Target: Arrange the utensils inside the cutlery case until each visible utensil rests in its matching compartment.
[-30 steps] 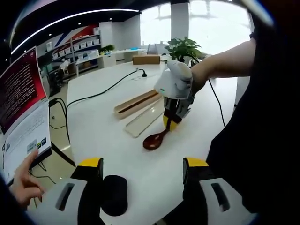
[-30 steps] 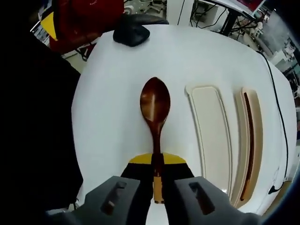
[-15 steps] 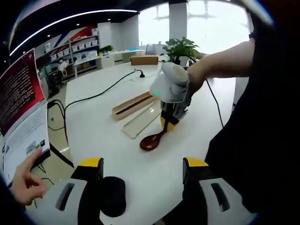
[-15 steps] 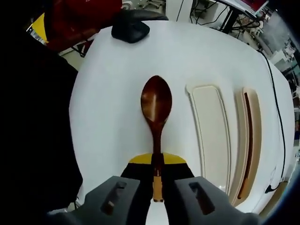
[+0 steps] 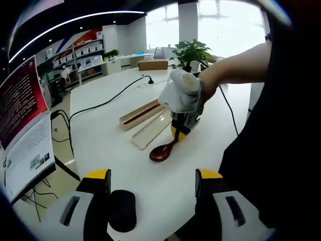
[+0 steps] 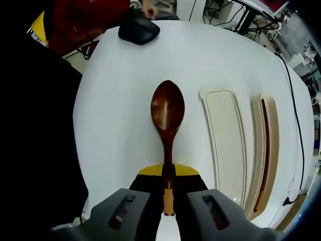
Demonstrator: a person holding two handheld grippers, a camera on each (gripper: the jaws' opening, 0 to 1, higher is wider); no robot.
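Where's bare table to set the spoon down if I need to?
Bare table lies left of the spoon, out to the table edge, and ahead of it toward the black mouse. Right is crowded: the lid, then the case holding dark chopsticks.

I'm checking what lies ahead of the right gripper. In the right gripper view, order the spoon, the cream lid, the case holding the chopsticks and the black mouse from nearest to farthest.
1. Spoon: handle clamped in the right gripper, straight ahead.
2. Cream lid: just right of the spoon.
3. Case holding the chopsticks: beyond the lid, farther right.
4. Black mouse: far table edge, upper left.
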